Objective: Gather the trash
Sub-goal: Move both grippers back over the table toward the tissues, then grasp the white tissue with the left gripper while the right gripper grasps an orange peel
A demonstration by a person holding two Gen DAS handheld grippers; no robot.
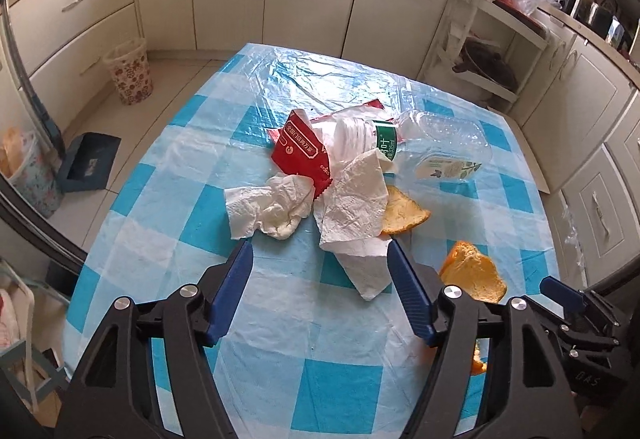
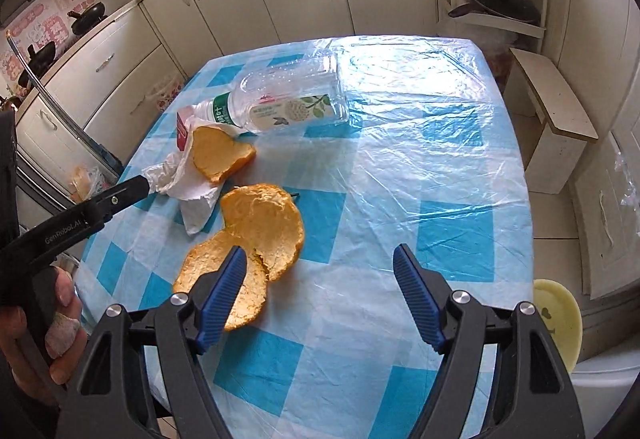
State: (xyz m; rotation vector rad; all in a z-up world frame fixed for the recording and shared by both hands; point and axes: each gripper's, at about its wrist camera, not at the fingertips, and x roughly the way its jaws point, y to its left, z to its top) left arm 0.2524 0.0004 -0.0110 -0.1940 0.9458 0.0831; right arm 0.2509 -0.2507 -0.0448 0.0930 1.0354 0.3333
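Two tools, left tool [image 1: 320, 251] and right tool [image 2: 320, 255], gape empty over worktop [image 1: 280, 319]; pre-grasp step; next likely pinch tissue [image 1: 352, 207], peel [image 2: 260, 223].

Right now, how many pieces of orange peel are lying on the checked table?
3. One curved orange peel piece lies against the white crumpled tissue, beside the clear plastic bottle. Two larger peel pieces overlap near the right gripper. More may hide under the tissues.
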